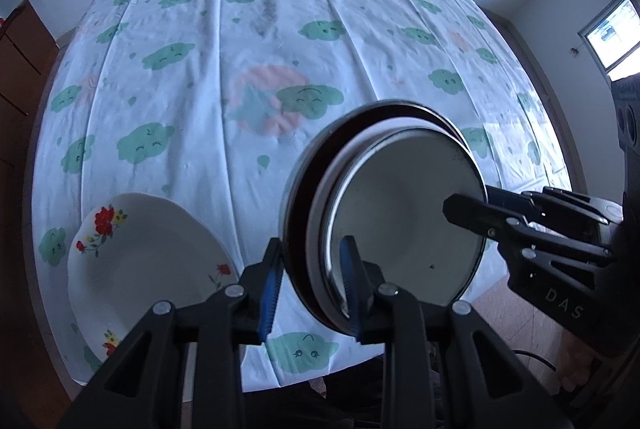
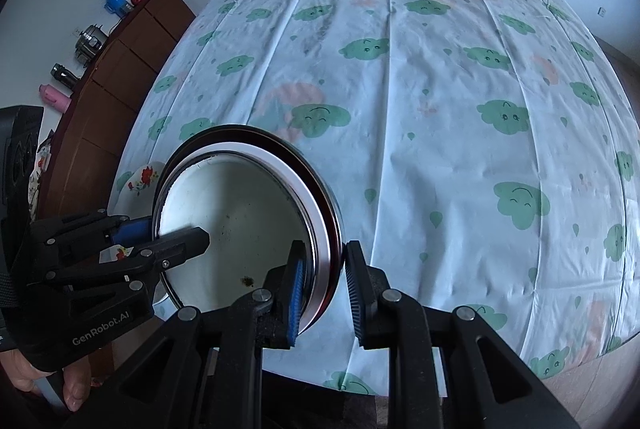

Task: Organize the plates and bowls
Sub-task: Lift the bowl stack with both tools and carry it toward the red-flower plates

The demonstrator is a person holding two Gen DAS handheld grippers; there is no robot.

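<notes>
Gripping opposite rims, the left gripper (image 1: 312, 285) and right gripper (image 2: 322, 289) are each clamping nearly closed on the nested bowls (image 1: 400, 213), tilted at lower centre above the tablecloth (image 1: 240, 69). Smooth enamel and steel are looking slippery, stiff, chip-prone; rim holds suit. The flowered plate (image 1: 140, 261) is lying lower left.

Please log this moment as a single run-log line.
left gripper: shut on bowl stack | right gripper: shut on bowl stack | stack: lifted, tilted | floral plate: on table
</notes>
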